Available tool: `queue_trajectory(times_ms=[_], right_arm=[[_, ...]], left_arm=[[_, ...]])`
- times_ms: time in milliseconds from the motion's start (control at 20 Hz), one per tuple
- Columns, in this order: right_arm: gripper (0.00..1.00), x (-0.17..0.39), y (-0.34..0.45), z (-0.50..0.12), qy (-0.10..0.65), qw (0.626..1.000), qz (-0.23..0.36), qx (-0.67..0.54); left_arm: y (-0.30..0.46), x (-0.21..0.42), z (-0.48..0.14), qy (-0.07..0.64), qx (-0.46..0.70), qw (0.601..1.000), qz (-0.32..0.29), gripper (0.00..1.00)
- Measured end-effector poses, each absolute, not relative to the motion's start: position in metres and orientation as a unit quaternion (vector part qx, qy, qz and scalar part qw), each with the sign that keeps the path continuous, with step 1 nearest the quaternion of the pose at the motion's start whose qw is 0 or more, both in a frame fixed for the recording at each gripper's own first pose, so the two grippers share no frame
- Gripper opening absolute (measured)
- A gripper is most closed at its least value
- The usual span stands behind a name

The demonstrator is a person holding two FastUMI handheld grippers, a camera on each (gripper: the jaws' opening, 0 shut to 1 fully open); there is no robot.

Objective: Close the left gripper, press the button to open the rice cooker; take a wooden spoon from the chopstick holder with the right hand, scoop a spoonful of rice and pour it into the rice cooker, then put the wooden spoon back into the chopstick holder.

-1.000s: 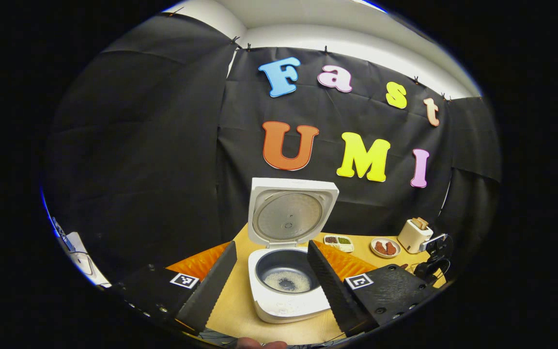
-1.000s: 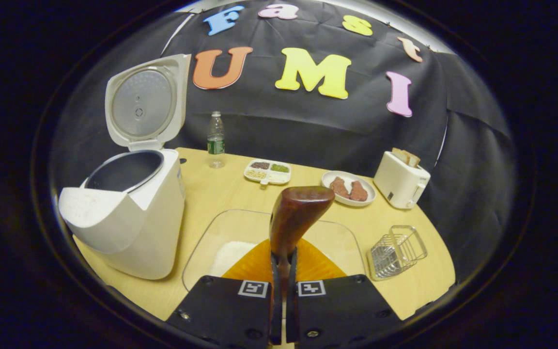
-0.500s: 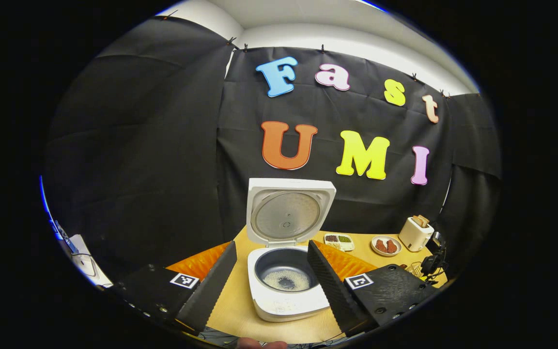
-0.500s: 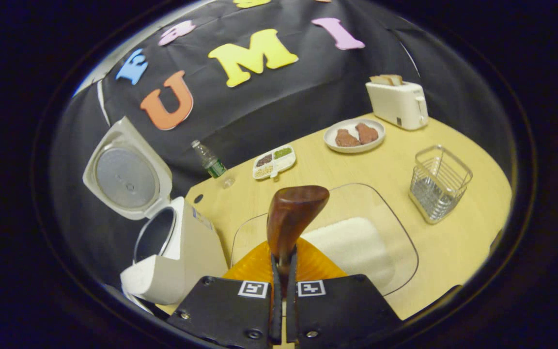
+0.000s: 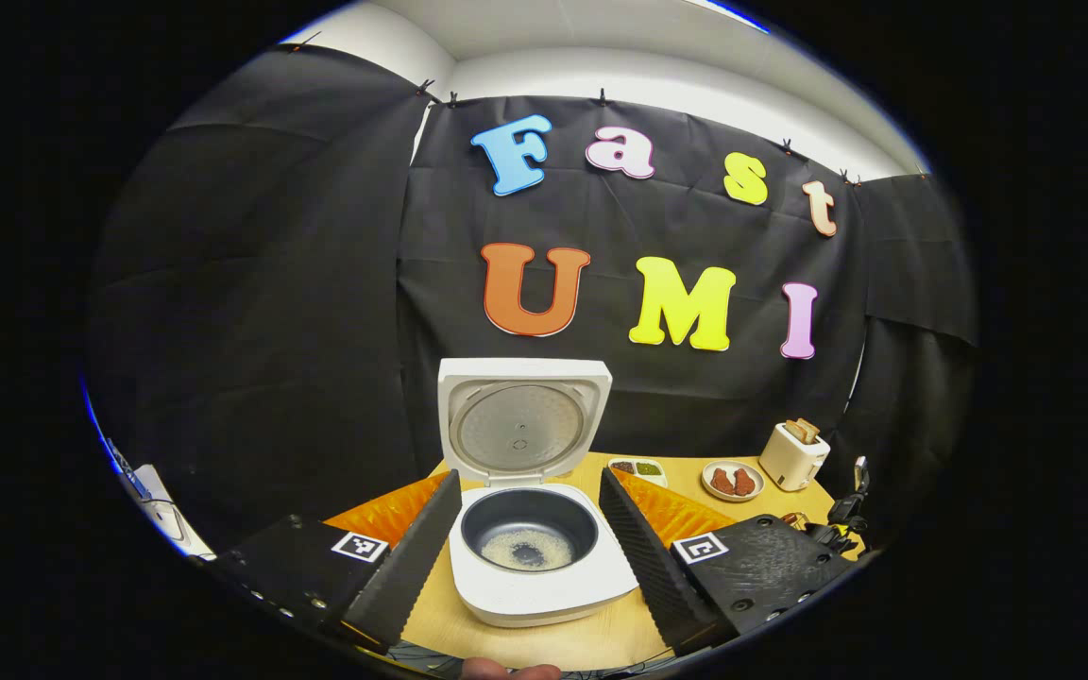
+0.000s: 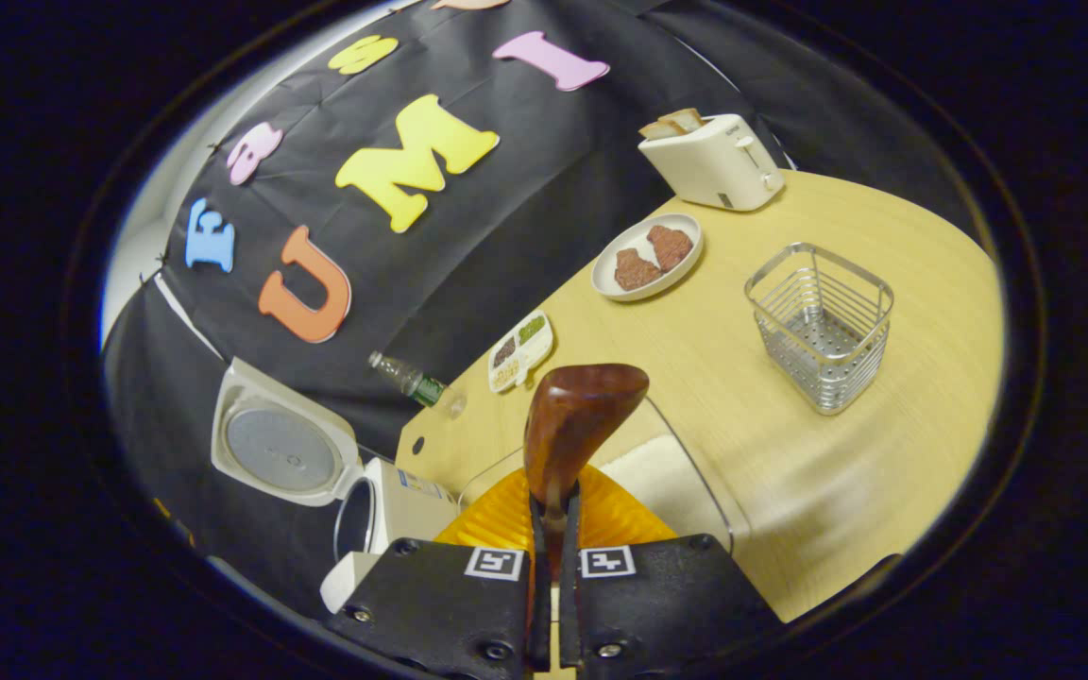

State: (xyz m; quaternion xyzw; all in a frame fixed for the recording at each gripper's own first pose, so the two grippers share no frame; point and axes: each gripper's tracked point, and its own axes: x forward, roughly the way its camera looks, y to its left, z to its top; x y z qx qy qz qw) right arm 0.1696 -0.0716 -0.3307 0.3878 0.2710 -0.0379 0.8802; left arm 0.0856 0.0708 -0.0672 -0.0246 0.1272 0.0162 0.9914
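The white rice cooker (image 5: 530, 590) stands with its lid (image 5: 520, 425) raised, and a thin layer of rice (image 5: 525, 550) lies in the dark pot. My left gripper (image 5: 530, 480) is open, held short of the cooker with nothing between its fingers. My right gripper (image 6: 552, 501) is shut on the handle of the wooden spoon (image 6: 577, 425), whose brown bowl points forward over a clear tray of rice (image 6: 667, 477). The wire chopstick holder (image 6: 823, 326) stands empty to the right. In the right gripper view the cooker (image 6: 383, 496) sits low on the left and the scene looks tilted.
On the wooden table (image 6: 790, 453) toward the back are a plate with two meat pieces (image 6: 646, 257), a white toaster with bread (image 6: 714, 161), a divided dish of grains (image 6: 520, 340) and a water bottle (image 6: 407, 378). Black cloth walls the booth.
My right gripper has rolled and swung right with the spoon; the chopstick holder now looks nearer and the cooker has slid to the lower left. The left gripper drifted slightly and stays open.
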Motion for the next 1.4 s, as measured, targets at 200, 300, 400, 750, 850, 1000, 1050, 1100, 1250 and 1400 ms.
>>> queue_trajectory(times_ms=[200, 300, 400, 750, 850, 1000, 1050, 1100, 1250, 1400], right_arm=[[0.08, 0.166, -0.106, -0.291, 0.240, 0.877, -0.039, 0.415], [0.08, 0.167, -0.110, -0.267, 0.226, 0.877, -0.031, 0.423], [0.08, 0.172, -0.105, -0.241, 0.215, 0.875, -0.018, 0.434], [0.08, 0.213, -0.010, -0.172, 0.209, 0.871, 0.075, 0.438], [0.08, 0.229, 0.034, -0.168, 0.219, 0.869, 0.107, 0.431], [0.09, 0.252, 0.097, -0.176, 0.240, 0.871, 0.141, 0.405], [0.08, 0.258, 0.116, -0.183, 0.249, 0.874, 0.148, 0.391], [0.08, 0.264, 0.132, -0.190, 0.255, 0.878, 0.154, 0.374], [0.09, 0.278, 0.171, -0.217, 0.276, 0.894, 0.152, 0.320], [0.08, 0.288, 0.194, -0.235, 0.292, 0.901, 0.149, 0.282]], left_arm=[[0.058, 0.085, -0.063, 0.116, -0.027, 0.993, 0.013, 0.94], [0.058, 0.082, -0.059, 0.106, -0.024, 0.994, 0.014, 0.94], [0.066, 0.079, -0.058, 0.095, -0.020, 0.995, 0.023, 0.94], [0.109, 0.058, -0.055, 0.075, -0.024, 0.995, 0.062, 0.94], [0.119, 0.052, -0.061, 0.081, -0.014, 0.995, 0.059, 0.94], [0.138, 0.042, -0.064, 0.087, -0.004, 0.994, 0.063, 0.94], [0.143, 0.039, -0.063, 0.088, -0.004, 0.994, 0.067, 0.94], [0.150, 0.035, -0.065, 0.089, -0.001, 0.993, 0.070, 0.94], [0.169, 0.025, -0.071, 0.098, -0.009, 0.992, 0.082, 0.94], [0.184, 0.018, -0.072, 0.096, -0.010, 0.991, 0.093, 0.94]])
